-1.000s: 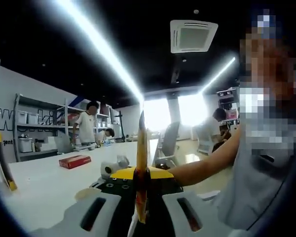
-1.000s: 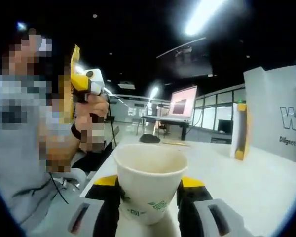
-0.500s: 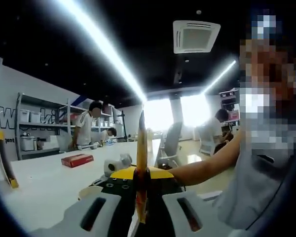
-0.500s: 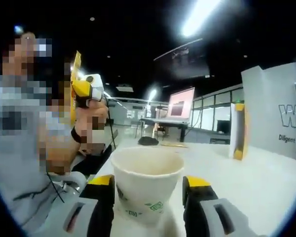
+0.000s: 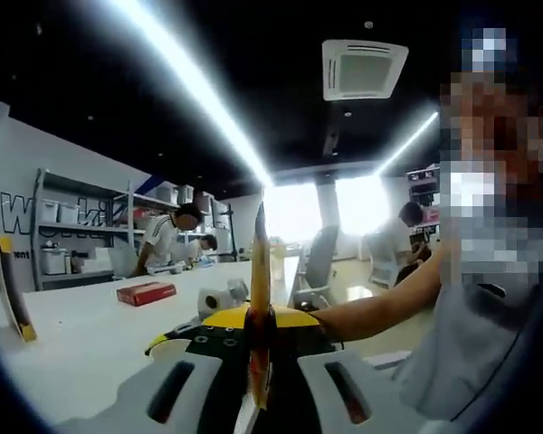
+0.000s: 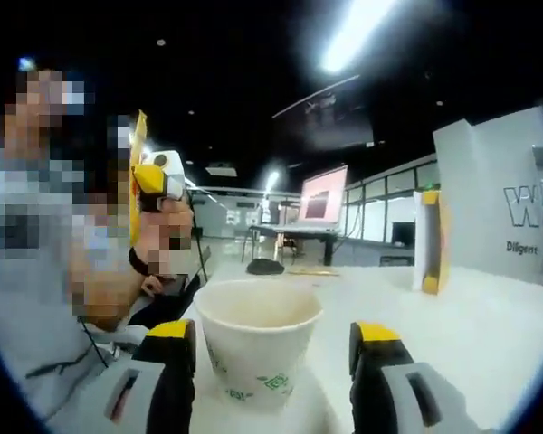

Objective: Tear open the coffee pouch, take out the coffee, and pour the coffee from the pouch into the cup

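Observation:
A white paper cup with green print stands upright on the white table, between the jaws of my right gripper. That gripper is open, with a gap showing between the cup and its yellow-tipped right finger. My left gripper is shut on the yellow coffee pouch, seen edge-on as a thin upright strip. In the right gripper view a hand holds the left gripper high at the left with the pouch standing in it, above and left of the cup.
A red box and a small white object lie on the long white table. A yellow-edged board, shelves and people stand behind. A screen, a dark object and an upright board sit farther off.
My right gripper's jaws have spread apart and let go of the cup, which stays standing. The left gripper still holds the pouch upright, with only slight camera drift.

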A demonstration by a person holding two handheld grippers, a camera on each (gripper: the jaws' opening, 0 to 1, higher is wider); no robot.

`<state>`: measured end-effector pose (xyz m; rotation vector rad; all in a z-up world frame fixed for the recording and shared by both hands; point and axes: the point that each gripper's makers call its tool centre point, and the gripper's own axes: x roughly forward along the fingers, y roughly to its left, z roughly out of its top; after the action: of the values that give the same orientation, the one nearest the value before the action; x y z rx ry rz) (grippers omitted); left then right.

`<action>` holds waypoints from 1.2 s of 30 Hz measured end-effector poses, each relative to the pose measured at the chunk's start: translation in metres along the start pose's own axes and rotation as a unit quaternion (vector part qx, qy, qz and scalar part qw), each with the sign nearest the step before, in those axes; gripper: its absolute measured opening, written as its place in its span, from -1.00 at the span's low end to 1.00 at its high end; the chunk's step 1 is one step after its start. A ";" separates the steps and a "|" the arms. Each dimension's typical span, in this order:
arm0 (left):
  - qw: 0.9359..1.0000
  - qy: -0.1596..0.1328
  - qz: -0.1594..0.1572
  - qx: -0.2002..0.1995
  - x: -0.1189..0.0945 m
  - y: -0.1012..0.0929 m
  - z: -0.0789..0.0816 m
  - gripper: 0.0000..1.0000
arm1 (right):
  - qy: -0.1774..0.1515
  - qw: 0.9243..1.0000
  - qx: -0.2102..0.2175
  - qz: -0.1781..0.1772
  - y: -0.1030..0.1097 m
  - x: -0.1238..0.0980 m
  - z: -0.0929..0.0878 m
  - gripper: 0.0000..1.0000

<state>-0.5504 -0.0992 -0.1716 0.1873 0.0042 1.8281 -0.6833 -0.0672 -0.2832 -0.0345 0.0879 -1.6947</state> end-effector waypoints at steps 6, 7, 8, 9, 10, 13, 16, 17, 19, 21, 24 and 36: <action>1.000 -0.005 0.008 0.000 -0.005 0.006 0.002 -0.80 | -0.035 0.999 0.013 -0.020 -0.005 -0.009 0.015 0.41; 1.000 -0.007 0.009 -0.002 -0.006 0.008 0.002 -0.80 | -0.045 0.999 0.016 -0.024 -0.006 -0.010 0.019 0.41; 1.000 -0.008 0.010 -0.004 -0.006 0.010 0.001 -0.80 | -0.060 0.998 0.024 -0.027 -0.008 -0.014 0.026 0.42; 1.000 -0.010 0.011 -0.005 -0.006 0.012 0.000 -0.80 | -0.068 0.997 0.028 -0.031 -0.009 -0.016 0.029 0.43; 1.000 -0.010 0.012 -0.008 -0.005 0.014 -0.001 -0.80 | -0.083 0.995 0.031 -0.036 -0.009 -0.020 0.035 0.42; 1.000 -0.003 0.020 -0.015 -0.001 0.023 -0.010 -0.80 | -0.126 0.990 0.023 -0.055 -0.007 -0.035 0.056 0.37; 0.999 0.002 0.024 -0.022 0.002 0.029 -0.018 -0.80 | -0.162 0.985 0.022 -0.056 0.012 -0.045 0.079 0.27; 0.999 0.004 0.025 -0.028 0.005 0.033 -0.023 -0.80 | -0.177 0.982 0.028 -0.053 0.020 -0.047 0.089 0.23; 0.999 0.010 0.026 -0.036 0.010 0.035 -0.029 -0.80 | -0.204 0.977 0.049 -0.047 0.037 -0.050 0.108 0.05; 0.999 0.014 0.025 -0.040 0.013 0.034 -0.032 -0.80 | -0.232 0.970 0.059 -0.029 0.059 -0.049 0.126 -0.16; 0.999 0.018 0.014 -0.041 0.018 0.025 -0.032 -0.80 | -0.226 0.971 0.079 -0.001 0.087 -0.036 0.136 -0.41; 0.998 0.031 -0.017 -0.046 0.028 0.005 -0.035 -0.80 | -0.103 0.994 0.028 0.037 0.122 0.012 0.121 -0.53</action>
<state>-0.5666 -0.0705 -0.2021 0.0653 -0.0318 1.7947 -0.5550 -0.0984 -0.1722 -0.1610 -0.1123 -1.6096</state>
